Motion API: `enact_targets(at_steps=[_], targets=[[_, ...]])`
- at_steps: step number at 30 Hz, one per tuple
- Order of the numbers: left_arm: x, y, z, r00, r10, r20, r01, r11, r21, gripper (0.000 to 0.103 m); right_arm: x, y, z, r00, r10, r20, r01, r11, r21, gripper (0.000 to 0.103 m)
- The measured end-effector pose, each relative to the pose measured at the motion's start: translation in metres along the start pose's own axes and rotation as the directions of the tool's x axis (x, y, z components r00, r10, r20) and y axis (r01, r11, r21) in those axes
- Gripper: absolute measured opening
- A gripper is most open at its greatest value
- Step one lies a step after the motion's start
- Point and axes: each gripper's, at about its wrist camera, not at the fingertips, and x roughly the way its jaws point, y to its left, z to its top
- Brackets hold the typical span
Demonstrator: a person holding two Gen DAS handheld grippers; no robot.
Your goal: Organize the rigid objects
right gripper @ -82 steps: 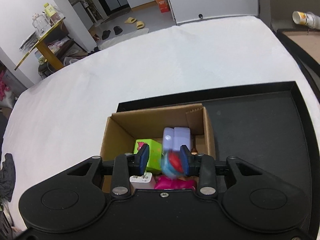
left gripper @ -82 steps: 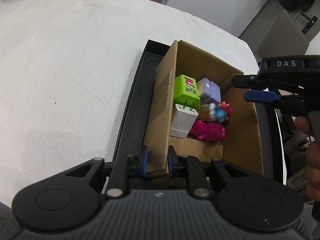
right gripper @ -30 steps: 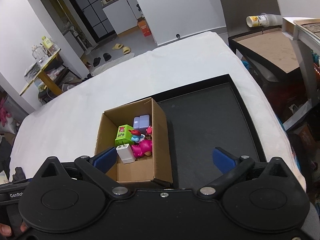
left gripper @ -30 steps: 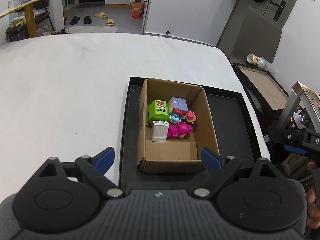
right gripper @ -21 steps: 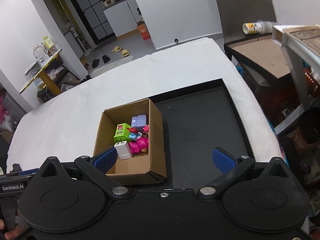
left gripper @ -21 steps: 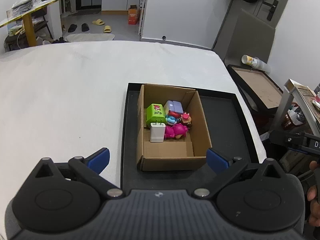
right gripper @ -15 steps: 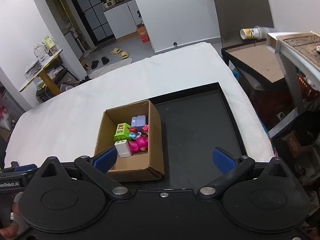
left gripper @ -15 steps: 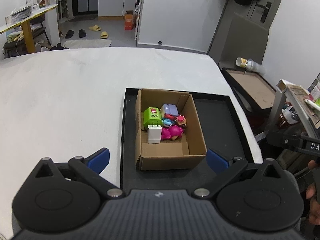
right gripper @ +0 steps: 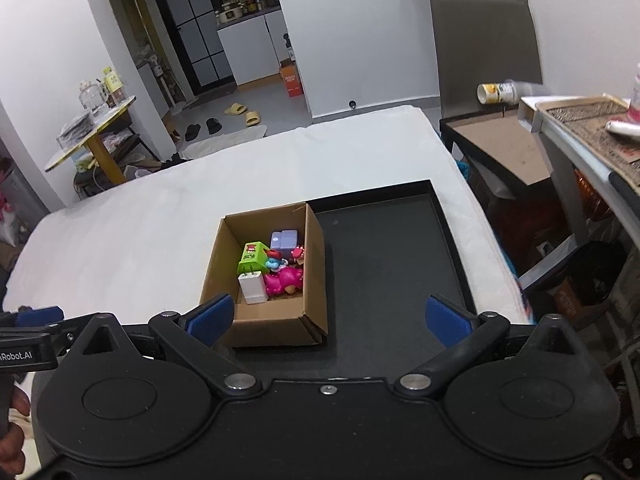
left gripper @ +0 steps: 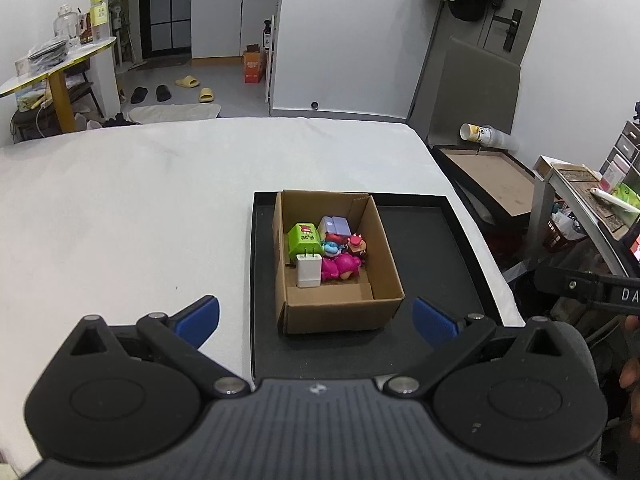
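Left gripper [left gripper: 316, 322] and right gripper [right gripper: 328, 320] both spread wide (apparently holding nothing), side by side.

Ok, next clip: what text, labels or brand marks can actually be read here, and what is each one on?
"DA", cut off by the frame edge: white letters on the right gripper body, seen from the left wrist view.
"Robot.AI", start cut off: on the left gripper body, seen from the right wrist view.
Green charger in the cardboard box: a printed red figure and marks, too small to read.
Orange carton on the floor: print blurred.
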Motion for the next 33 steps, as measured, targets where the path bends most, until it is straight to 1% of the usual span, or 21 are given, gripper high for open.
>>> enact_targets(at_steps=[11,17,22,26,30,33], targets=[[-0.027,0.001,-0.011,1.000,0.005,0.009,-0.005,1.000,0.016,0.102,-0.020,0.011,-0.014,1.000,-0.012,-0.021,0.011,0.999,-0.051,0.103],[-0.037,0.002,-0.014,1.000,0.017,0.017,-0.017,1.000,0.022,0.102,-0.030,0.019,-0.019,1.000,0.005,-0.024,-0.007,0.997,-0.075,0.103],[-0.043,0.004,-0.016,1.000,0.008,0.018,-0.008,1.000,0.022,0.102,-0.034,0.022,-0.021,0.999,0.013,-0.030,-0.015,0.997,-0.077,0.103],[-0.047,0.008,-0.018,1.000,-0.016,0.017,0.016,1.000,-0.014,0.102,-0.037,0.022,-0.021,1.000,0.009,-0.026,-0.011,0.997,-0.072,0.103],[-0.048,0.012,-0.019,1.000,0.005,0.011,-0.005,1.000,-0.021,0.102,-0.039,0.022,-0.020,1.000,0.008,-0.027,-0.010,0.997,-0.070,0.103],[-0.052,0.014,-0.018,1.000,0.003,0.014,-0.002,1.000,-0.025,0.102,-0.041,0.023,-0.020,1.000,0.007,-0.022,-0.009,0.997,-0.075,0.103]])
